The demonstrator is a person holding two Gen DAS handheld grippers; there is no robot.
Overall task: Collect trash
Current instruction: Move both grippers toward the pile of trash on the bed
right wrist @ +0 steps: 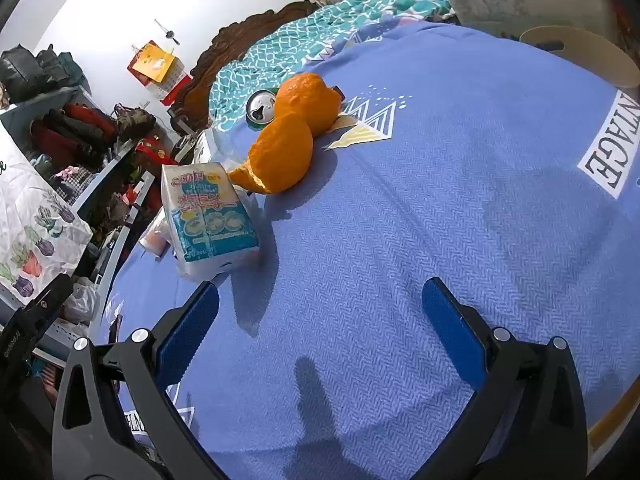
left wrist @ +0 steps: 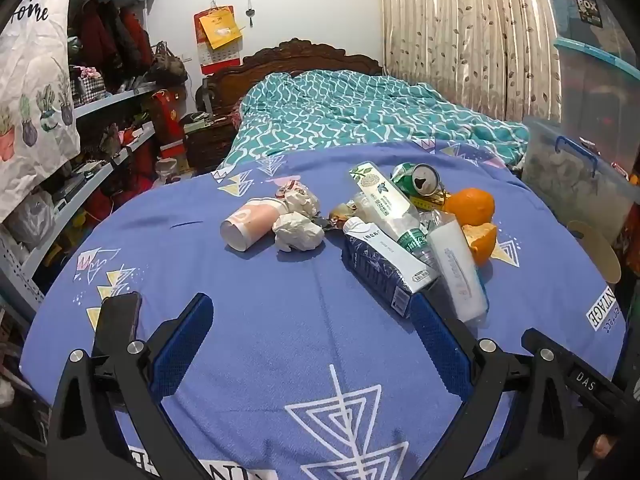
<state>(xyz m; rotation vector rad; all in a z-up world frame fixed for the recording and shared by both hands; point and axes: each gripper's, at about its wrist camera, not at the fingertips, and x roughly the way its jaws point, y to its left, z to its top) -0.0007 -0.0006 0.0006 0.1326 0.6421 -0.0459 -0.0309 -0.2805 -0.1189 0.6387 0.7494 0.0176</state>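
Observation:
Trash lies on a blue cloth: a pink paper cup on its side, crumpled paper, a blue milk carton, a white carton, a white packet, a crushed green can and orange peels. My left gripper is open and empty, just short of the pile. In the right wrist view my right gripper is open and empty over bare cloth; a blue-and-white packet, orange peel and the can lie ahead left.
A black phone lies at the cloth's left edge. Cluttered shelves stand left. A bed with teal quilt is behind. Plastic storage boxes and a tan disc are at the right.

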